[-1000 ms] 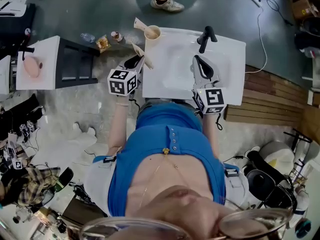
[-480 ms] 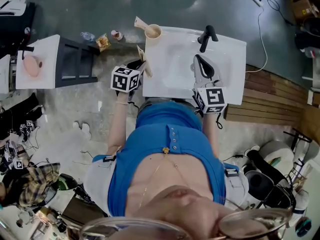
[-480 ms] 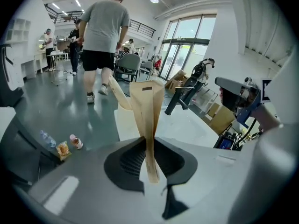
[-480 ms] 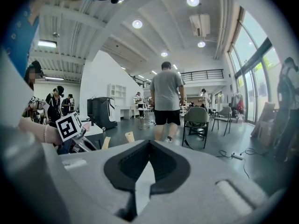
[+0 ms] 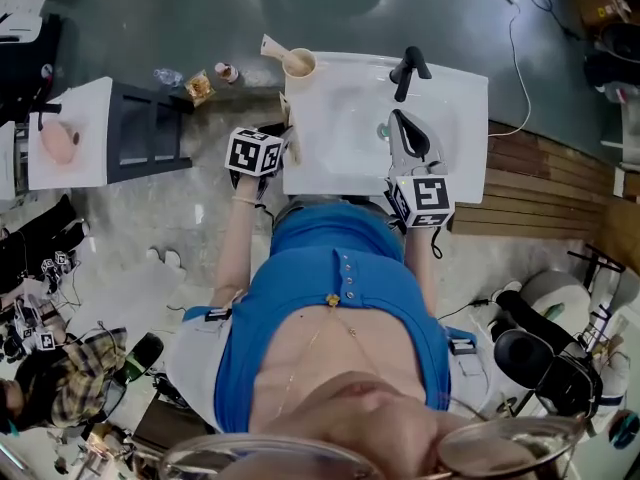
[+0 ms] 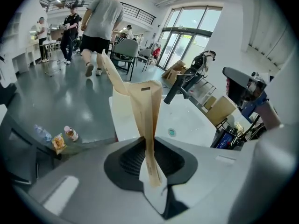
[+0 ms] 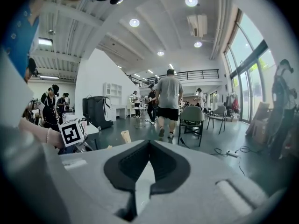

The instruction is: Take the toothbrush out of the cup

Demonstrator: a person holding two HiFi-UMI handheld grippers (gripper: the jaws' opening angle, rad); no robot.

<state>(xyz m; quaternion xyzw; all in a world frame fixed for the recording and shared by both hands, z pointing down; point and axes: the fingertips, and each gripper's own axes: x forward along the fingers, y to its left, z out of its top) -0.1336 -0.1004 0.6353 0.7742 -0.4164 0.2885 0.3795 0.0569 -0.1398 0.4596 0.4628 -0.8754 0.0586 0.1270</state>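
Observation:
A tan cup stands on the far left corner of the white sink top, and a pale stick-like thing leans out of it to the left. My left gripper hangs at the sink's left edge, nearer than the cup. It is shut on a flat tan toothbrush, pinched low between the jaws, that rises toward the sink. My right gripper hovers over the basin near the black faucet. Its jaws are together with nothing between them.
A small bottle and a snack packet lie on the floor left of the sink, beside a dark stand and a white table. A wooden platform lies on the right. People walk in the hall.
My left gripper has moved toward the sink's left edge and dipped, so the toothbrush now shows less in the head view. The passer-by's feet have left the top of the picture.

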